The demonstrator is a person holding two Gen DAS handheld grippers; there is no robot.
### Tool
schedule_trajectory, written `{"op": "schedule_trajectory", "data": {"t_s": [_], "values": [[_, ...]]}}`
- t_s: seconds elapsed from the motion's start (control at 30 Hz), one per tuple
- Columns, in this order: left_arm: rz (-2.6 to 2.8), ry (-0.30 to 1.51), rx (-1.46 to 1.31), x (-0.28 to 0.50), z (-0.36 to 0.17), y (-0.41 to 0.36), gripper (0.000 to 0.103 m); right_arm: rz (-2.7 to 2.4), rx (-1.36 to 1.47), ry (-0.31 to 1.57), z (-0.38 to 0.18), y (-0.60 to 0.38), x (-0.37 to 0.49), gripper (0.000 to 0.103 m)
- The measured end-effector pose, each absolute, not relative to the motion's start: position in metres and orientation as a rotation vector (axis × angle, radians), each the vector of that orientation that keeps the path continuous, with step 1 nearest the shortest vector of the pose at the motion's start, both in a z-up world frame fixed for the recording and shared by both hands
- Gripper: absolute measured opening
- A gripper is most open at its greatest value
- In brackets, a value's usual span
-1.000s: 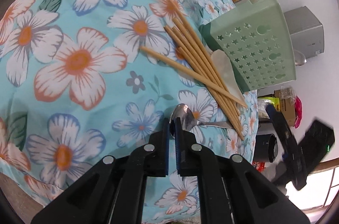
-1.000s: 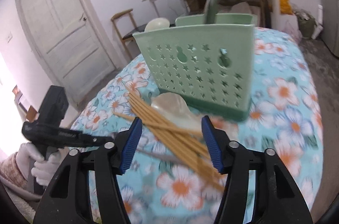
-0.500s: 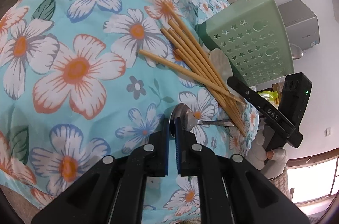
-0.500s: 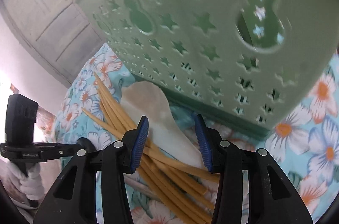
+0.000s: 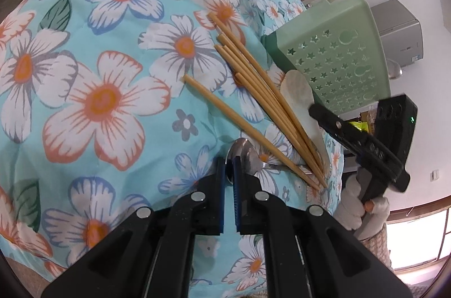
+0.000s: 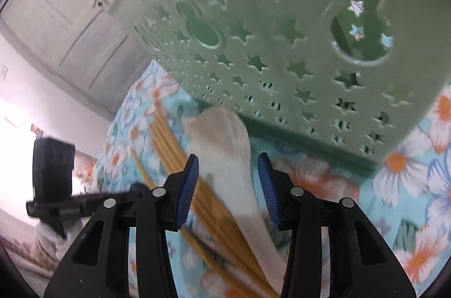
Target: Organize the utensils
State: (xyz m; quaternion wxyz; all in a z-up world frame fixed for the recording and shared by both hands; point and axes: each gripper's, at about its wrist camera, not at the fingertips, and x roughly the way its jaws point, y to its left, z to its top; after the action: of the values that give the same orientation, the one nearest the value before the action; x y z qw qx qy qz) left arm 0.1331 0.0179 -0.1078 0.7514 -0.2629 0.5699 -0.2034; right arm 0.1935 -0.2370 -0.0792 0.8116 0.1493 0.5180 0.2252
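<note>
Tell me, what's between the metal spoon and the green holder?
The wooden chopsticks and a pale spoon lie between the metal spoon and the green holder, in the left wrist view.

Our left tongs (image 5: 229, 169) pinch the metal spoon's (image 5: 248, 157) bowl on the floral desk (image 5: 98, 100); about 6 wooden chopsticks (image 5: 253, 100) fan beside a green holder (image 5: 338, 64), over a pale, possibly plastic spoon (image 5: 298, 92).
</note>
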Motion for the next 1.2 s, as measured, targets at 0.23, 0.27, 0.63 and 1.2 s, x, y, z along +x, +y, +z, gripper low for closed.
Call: {"op": "schedule_trajectory", "data": {"t_s": [0.23,0.27,0.63,1.2], "values": [[-0.444,1.243,-0.561,0.132,-0.107,0.017,0.005,0.449,0.308,1.094,-0.081,-0.223,0.197,0.009],[-0.444,1.243,-0.557,0.132,-0.106,0.017,0.005,0.443,0.305,1.089,-0.079,-0.224,0.195,0.006],[-0.414,1.215,-0.454,0.134,-0.102,0.0,0.009,0.341,0.113,0.91,-0.03,-0.231,0.151,0.002],[-0.311,0.827,0.081,0.08,0.025,-0.025,0.001,0.283,0.13,0.698,0.011,-0.244,0.099,0.002]]}}
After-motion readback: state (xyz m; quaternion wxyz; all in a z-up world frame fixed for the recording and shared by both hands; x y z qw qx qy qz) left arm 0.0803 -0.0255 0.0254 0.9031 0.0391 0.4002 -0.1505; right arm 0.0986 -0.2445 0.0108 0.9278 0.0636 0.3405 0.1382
